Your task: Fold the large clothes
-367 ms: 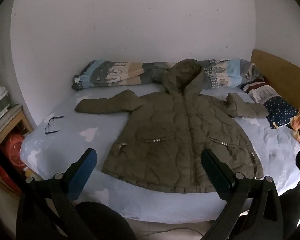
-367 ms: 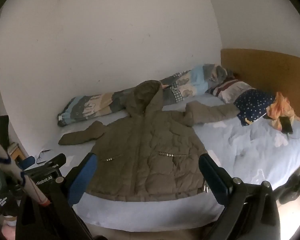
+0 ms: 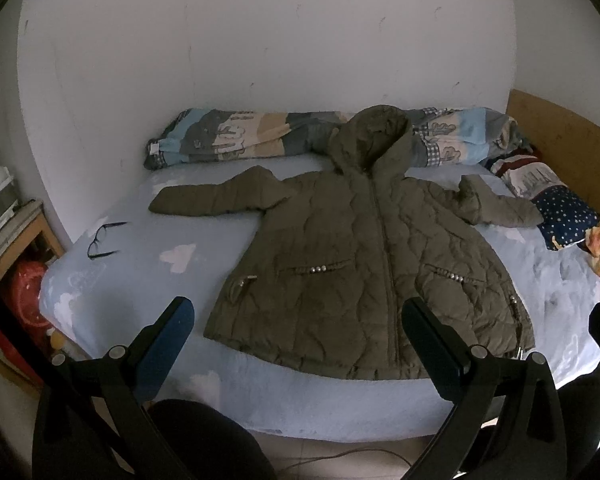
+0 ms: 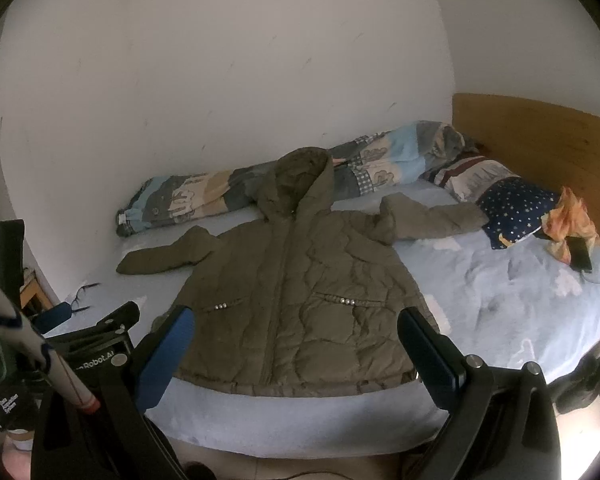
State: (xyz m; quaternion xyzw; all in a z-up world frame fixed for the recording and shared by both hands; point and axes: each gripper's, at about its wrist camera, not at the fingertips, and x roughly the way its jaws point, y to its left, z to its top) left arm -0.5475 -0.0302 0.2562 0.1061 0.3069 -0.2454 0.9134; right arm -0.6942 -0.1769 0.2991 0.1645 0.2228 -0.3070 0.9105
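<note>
**Bedroom, jacket laid flat on bed**

White wall behind; bed (image 3: 148,276) with pale blue sheet fills mid-frame. Olive quilted hooded jacket (image 3: 364,264) lies face up at frame centre, zipped, sleeves spread left and right, hood touching the rolled patterned duvet (image 3: 240,138) at the wall. Glasses (image 3: 102,238) at left, apart from the sleeve. Left gripper (image 3: 298,322) and right gripper (image 4: 294,330) both spread wide, grasping nothing, at lower frame short of the hem.
</note>
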